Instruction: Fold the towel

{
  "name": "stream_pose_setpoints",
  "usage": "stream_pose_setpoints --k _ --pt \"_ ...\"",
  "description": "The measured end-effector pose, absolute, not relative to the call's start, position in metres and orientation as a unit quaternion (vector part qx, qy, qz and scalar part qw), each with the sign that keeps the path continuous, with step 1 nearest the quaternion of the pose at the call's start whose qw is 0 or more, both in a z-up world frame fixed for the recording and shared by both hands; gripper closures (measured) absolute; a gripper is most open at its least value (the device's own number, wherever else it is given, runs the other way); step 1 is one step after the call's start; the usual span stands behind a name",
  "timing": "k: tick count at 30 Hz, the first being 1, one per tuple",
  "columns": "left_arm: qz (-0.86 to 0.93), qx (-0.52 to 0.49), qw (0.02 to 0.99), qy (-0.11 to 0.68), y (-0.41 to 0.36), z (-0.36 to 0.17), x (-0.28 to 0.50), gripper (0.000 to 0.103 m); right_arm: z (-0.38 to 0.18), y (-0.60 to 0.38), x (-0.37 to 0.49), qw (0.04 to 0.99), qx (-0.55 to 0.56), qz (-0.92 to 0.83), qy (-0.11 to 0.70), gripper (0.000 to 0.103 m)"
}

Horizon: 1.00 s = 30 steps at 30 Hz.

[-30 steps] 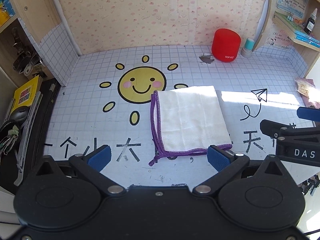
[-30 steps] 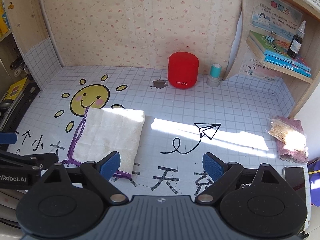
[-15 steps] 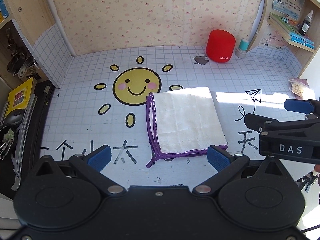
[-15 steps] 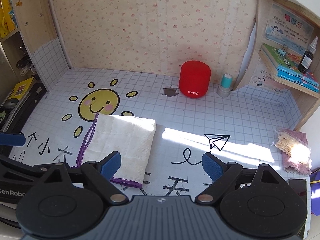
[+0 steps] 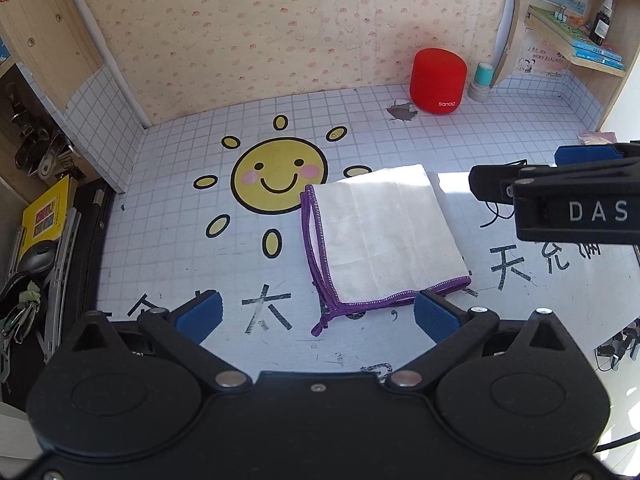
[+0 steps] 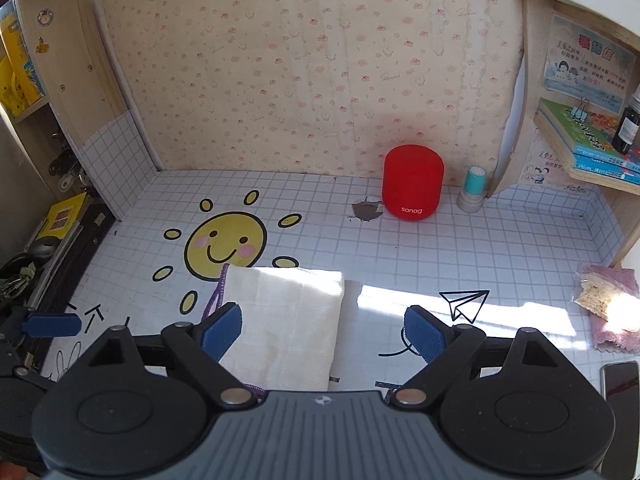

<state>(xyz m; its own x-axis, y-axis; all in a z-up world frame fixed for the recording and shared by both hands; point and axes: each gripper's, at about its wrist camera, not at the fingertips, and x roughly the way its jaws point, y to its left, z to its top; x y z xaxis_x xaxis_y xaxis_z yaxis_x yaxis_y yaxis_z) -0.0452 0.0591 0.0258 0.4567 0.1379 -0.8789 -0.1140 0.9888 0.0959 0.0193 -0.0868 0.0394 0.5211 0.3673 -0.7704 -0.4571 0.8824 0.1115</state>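
Left wrist view shows the folded towel (image 5: 384, 236) lying flat on the tabletop (image 5: 400, 128) beside the sun drawing (image 5: 279, 179). The left gripper (image 5: 316, 316) and right gripper (image 6: 322, 334) hover above it, jaws spread, holding nothing.

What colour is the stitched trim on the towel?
Purple, along the towel edges; the cloth itself is white. Clearest in the left wrist view.

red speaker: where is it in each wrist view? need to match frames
Left wrist: red speaker upper right, against the back wall, beyond the folded towel.
Right wrist: red speaker right of centre, mid-height, against the wall.
Shared landmark: the sun face printed on the mat, left of the speaker in both.
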Motion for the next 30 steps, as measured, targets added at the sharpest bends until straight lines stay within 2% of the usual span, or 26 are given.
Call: stream_pose_setpoints --k 15,18,20,22,23,26,28,29,30 --pt "0.05 0.012 0.861 0.506 0.058 0.028 -0.048 0.001 0.031 -0.07 0.013 0.872 -0.09 0.231 0.422 0.016" --pt "0.047 0.012 0.863 0.503 0.057 0.029 -0.05 0.001 0.029 -0.07 0.014 0.872 -0.089 0.228 0.423 0.023" --pt "0.045 0.012 0.865 0.5 0.057 0.03 -0.051 0.001 0.028 -0.071 0.015 0.872 -0.087 0.227 0.426 0.032" --pt "0.042 0.012 0.866 0.497 0.057 0.03 -0.051 0.001 0.026 -0.071 0.016 0.869 -0.089 0.227 0.43 0.037" --pt "0.041 0.012 0.867 0.496 0.057 0.031 -0.052 0.001 0.026 -0.073 0.015 0.869 -0.089 0.228 0.431 0.046" --pt "0.04 0.009 0.866 0.498 0.056 0.03 -0.05 0.002 0.023 -0.072 0.015 0.866 -0.089 0.228 0.435 0.052" --pt "0.034 0.008 0.863 0.504 0.055 0.028 -0.05 0.009 0.022 -0.072 0.015 0.866 -0.091 0.227 0.437 0.052" --pt "0.033 0.007 0.862 0.505 0.055 0.027 -0.05 0.015 0.021 -0.072 0.014 0.866 -0.092 0.226 0.437 0.052" --pt "0.032 0.005 0.862 0.505 0.055 0.027 -0.05 0.032 0.021 -0.072 0.014 0.866 -0.092 0.226 0.437 0.052"
